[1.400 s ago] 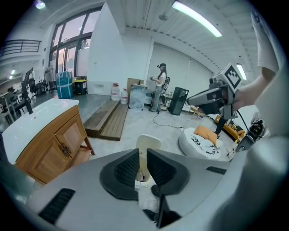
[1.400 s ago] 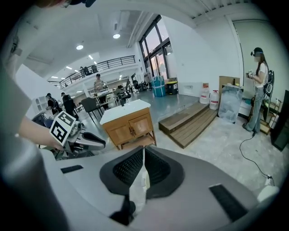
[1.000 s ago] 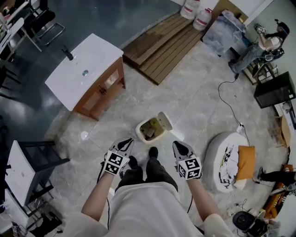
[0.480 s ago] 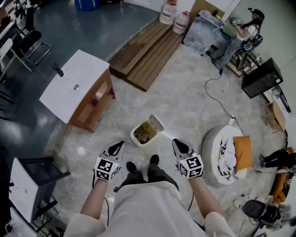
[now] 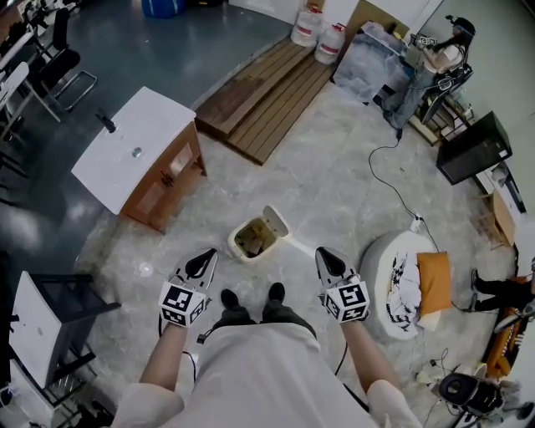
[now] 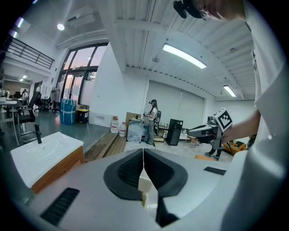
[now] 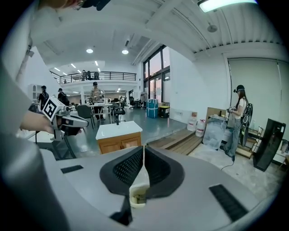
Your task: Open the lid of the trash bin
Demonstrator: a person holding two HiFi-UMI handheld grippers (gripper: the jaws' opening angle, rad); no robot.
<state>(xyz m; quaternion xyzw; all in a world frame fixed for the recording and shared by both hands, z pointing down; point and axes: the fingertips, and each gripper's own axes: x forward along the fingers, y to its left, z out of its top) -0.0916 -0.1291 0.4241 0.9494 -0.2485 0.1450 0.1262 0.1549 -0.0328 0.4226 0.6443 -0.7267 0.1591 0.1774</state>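
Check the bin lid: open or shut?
Open. In the head view the lid stands tilted up at the far side of the bin, and the inside shows, with brownish rubbish in it.

trash bin [image 5: 249, 242]: 1 | lid [image 5: 277, 222]: 1 | grippers: 2 – left gripper [image 5: 209, 254], right gripper [image 5: 322, 253] | water jugs: 2 – near jug [image 5: 331, 42], far jug [image 5: 307, 25] | sink cabinet [image 5: 134, 150]: 1 | wooden decking [image 5: 263, 88]: 1 | orange cushion [image 5: 434, 287]: 1 | white round cushion [image 5: 391, 272]: 1 | black shoes: 2 – left shoe [image 5: 227, 298], right shoe [image 5: 276, 292] | blue barrel [image 5: 163, 7]: 1 | black cabinet [image 5: 473, 149]: 1

sink cabinet [image 5: 134, 150] left | wooden planks [image 5: 263, 92] ahead | orange cushion [image 5: 433, 282] right
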